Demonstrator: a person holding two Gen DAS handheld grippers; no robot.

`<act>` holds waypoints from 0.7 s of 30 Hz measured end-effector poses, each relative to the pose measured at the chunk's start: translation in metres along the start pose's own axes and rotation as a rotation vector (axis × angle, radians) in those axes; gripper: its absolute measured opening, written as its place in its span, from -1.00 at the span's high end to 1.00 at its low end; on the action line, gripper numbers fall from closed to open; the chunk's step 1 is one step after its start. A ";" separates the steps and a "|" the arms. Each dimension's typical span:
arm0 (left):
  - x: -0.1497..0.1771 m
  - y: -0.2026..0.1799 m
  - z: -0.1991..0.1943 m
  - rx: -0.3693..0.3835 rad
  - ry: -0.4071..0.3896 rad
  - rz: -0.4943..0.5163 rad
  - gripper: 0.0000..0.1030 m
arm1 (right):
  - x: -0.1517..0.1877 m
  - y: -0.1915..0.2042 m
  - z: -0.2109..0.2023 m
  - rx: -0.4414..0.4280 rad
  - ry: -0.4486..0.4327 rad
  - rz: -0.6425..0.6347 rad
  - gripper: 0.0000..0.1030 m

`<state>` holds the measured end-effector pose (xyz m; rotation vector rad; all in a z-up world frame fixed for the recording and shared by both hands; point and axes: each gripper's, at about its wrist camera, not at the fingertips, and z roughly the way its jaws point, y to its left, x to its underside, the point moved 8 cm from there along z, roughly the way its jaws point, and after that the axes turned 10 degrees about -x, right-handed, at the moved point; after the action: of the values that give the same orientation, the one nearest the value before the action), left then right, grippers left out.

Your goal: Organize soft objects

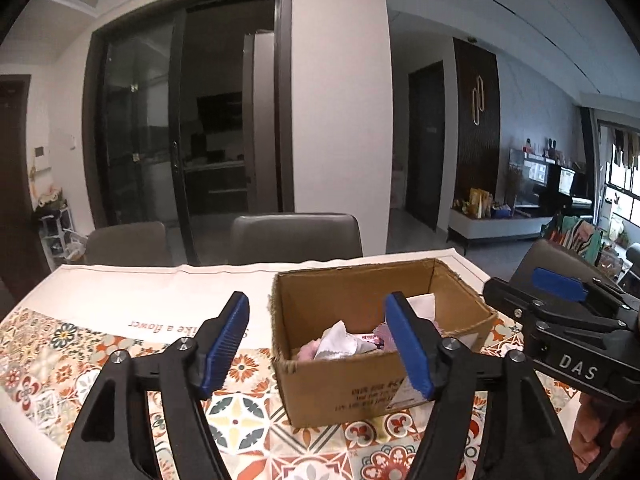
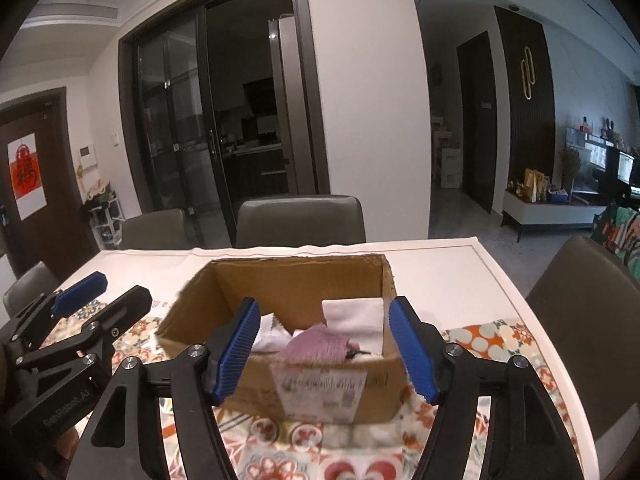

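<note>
The setting is identified as a private home, in a combined dining and living area. A bench covered with a patterned tile-print cloth is surrounded by padded dining chairs. A darkened kitchen is seen behind sliding glass doors. A red paper decoration is fixed to a brown door at the left. A low media cabinet with screens and ornaments is located along the far right wall, beside a window.
</note>
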<state>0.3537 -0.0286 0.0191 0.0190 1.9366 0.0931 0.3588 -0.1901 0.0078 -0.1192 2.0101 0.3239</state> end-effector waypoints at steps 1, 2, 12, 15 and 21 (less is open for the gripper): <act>0.000 0.002 -0.007 -0.007 -0.006 -0.003 -0.42 | 0.001 0.002 -0.007 0.010 -0.008 -0.001 -0.45; 0.000 0.003 -0.014 -0.011 -0.009 -0.004 -0.46 | 0.002 0.003 -0.015 0.022 -0.018 -0.005 -0.46; 0.005 0.011 -0.079 -0.043 -0.073 0.010 -0.82 | 0.016 0.024 -0.084 0.075 -0.078 -0.044 -0.54; 0.009 0.016 -0.095 -0.052 -0.075 0.009 -0.87 | 0.020 0.029 -0.099 0.079 -0.087 -0.043 -0.54; 0.025 0.022 -0.126 -0.055 -0.058 -0.004 -0.96 | 0.037 0.040 -0.127 0.084 -0.071 -0.045 -0.54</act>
<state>0.2262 -0.0121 0.0423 -0.0190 1.8752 0.1414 0.2229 -0.1857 0.0342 -0.0981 1.9445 0.2116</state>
